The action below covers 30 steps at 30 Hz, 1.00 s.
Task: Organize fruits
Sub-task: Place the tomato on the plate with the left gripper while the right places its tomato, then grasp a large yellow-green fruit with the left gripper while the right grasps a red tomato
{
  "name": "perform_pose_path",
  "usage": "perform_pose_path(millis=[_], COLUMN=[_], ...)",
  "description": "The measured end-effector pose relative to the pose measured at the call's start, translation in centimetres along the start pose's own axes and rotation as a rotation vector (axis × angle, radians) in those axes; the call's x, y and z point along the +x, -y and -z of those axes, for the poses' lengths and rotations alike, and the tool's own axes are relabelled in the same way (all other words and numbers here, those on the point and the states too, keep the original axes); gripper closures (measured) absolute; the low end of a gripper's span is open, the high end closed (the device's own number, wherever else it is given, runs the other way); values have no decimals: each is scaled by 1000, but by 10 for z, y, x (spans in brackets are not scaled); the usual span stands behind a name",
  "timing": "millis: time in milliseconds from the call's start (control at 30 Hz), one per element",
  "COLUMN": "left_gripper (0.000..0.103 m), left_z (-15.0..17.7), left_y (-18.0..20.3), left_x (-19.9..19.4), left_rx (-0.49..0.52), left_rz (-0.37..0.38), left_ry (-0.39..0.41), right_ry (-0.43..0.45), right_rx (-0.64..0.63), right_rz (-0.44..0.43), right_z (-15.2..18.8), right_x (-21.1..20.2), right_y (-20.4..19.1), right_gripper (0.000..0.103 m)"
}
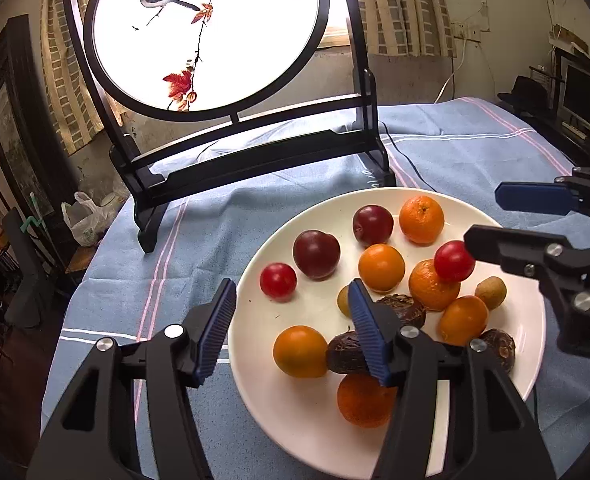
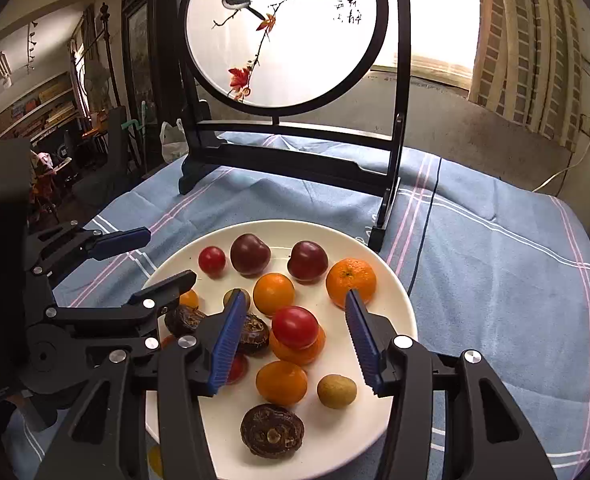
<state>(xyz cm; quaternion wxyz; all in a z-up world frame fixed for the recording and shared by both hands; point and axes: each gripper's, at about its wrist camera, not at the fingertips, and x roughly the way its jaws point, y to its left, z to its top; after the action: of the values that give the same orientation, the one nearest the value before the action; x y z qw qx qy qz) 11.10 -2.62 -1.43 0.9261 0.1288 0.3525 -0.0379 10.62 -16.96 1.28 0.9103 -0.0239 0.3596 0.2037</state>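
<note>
Now, plate (image 2: 399,300): white, on the blue-clothed worktop (image 2: 495,260), before a round bird screen (image 2: 287,32).
Fruit: mandarins, plums, cherry tomatoes, longans and brown water chestnuts lie on the plate; one tomato (image 2: 295,327) sits atop a mandarin (image 2: 295,350).
Left gripper (image 1: 291,332): jaws spread, pinching nothing, over the plate's near-left edge.
Right gripper (image 2: 295,344): jaws spread around the stacked tomato, not touching it.

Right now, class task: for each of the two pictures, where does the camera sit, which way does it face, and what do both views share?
Left wrist view: sits on the left tongs, facing down-forward over the white plate; the right tongs show at right.
Right wrist view: sits on the right tongs, facing the same plate; the left tongs show at left.
Shared: plate of fruit, blue tablecloth, bird-painting screen.
</note>
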Motion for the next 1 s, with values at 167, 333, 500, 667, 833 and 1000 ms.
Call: perform_pose_path(millis=[167,333,500,667,833,1000], left_gripper=[46,42,38,38,37,37], left_z=[9,32,68,99,117,122], left_y=[-9,-22,-26,-13,6,30], left_x=[-25,-58,-78,-87,-90,-88], left_rx=[-10,-36,-51,-32,15,68], left_rz=[6,26,66,129,188,245], left_ry=[32,48,17,-38,-75,-92], right_ry=[23,5,-102,-183,-218,-215], right_rx=[-21,-94,-188,-222,-243,-267], right_rz=[-3,-36,-66,-69,-76,-88], right_z=[16,63,115,131,127,127], right_x=[-39,-80,-75,-41,-14,-26], right_y=[-3,-19,-40,-53,-61,-63], right_gripper=[48,48,48,49,68,74])
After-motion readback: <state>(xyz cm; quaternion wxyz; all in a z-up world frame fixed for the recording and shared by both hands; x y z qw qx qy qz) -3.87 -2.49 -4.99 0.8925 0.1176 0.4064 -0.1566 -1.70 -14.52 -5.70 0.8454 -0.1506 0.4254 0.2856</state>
